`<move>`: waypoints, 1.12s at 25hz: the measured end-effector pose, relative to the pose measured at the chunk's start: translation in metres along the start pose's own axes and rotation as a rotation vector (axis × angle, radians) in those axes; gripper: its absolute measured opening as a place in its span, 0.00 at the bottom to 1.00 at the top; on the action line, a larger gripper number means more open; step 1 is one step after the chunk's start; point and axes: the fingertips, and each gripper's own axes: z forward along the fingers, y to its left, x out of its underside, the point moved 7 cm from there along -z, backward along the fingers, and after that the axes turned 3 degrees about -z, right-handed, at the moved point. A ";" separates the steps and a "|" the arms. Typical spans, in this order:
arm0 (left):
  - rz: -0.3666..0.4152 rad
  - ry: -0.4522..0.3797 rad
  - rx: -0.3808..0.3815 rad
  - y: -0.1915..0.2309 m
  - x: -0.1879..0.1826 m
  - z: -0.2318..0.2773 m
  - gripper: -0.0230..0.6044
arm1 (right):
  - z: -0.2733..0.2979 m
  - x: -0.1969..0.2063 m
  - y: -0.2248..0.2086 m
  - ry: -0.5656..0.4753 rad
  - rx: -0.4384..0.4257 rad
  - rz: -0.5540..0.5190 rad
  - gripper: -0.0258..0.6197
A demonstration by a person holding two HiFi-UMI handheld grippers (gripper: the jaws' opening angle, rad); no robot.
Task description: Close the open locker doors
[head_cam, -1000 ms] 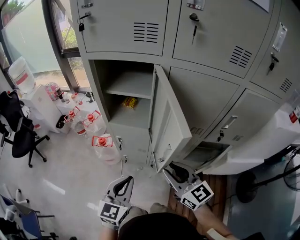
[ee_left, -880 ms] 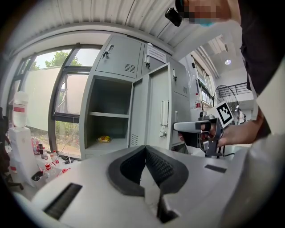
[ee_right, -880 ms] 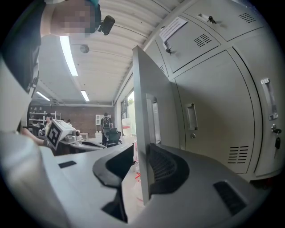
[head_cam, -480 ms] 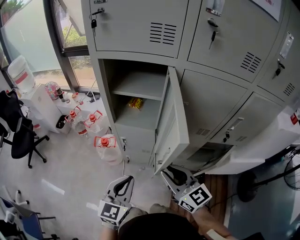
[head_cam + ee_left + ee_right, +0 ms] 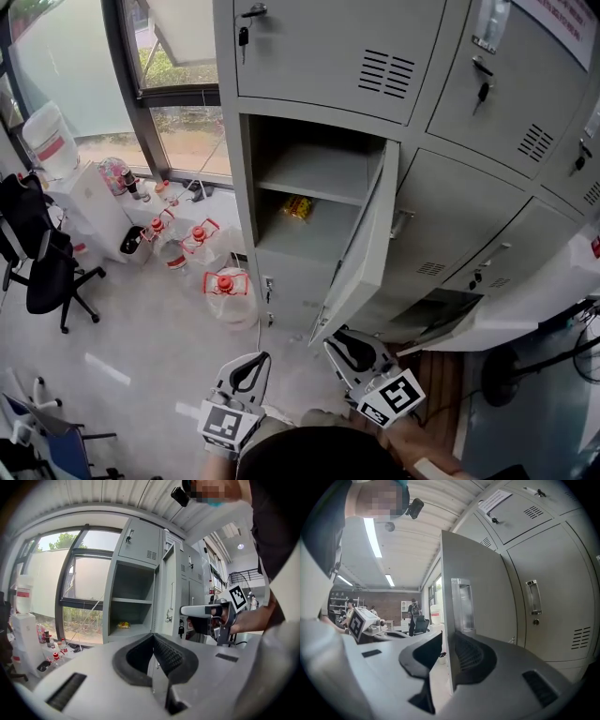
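Right claw (image 5: 332,343) just closing, pinching locker door (image 5: 366,244) edge, left claw (image 5: 153,639) pressed together (empty)

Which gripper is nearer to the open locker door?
Right. The right gripper has the open locker door's edge between its jaws, which have just been closing on it; the left gripper hangs apart, left of the door.

My left tool (image 5: 251,367), pale grey moulded shell, black ribbed pads (image 5: 166,656) set in a dark loop, my right tool (image 5: 349,349) built alike, each carrying a white cube (image 5: 228,424) with black square markers, my dark top (image 5: 272,522)
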 end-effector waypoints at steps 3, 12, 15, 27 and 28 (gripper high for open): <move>-0.003 -0.003 0.000 0.018 0.001 -0.007 0.05 | 0.018 -0.001 0.007 -0.001 0.009 -0.004 0.19; 0.014 -0.017 0.003 0.057 0.000 -0.021 0.05 | 0.064 -0.006 0.017 0.010 0.008 -0.032 0.19; 0.026 -0.026 -0.005 0.063 -0.005 -0.024 0.05 | 0.078 -0.008 0.016 0.012 -0.004 -0.033 0.19; 0.063 -0.037 -0.129 0.092 -0.022 -0.026 0.05 | 0.135 -0.012 0.005 0.012 -0.111 -0.035 0.19; 0.063 -0.038 -0.142 0.094 -0.024 -0.026 0.05 | 0.140 -0.013 0.003 0.012 -0.123 -0.035 0.19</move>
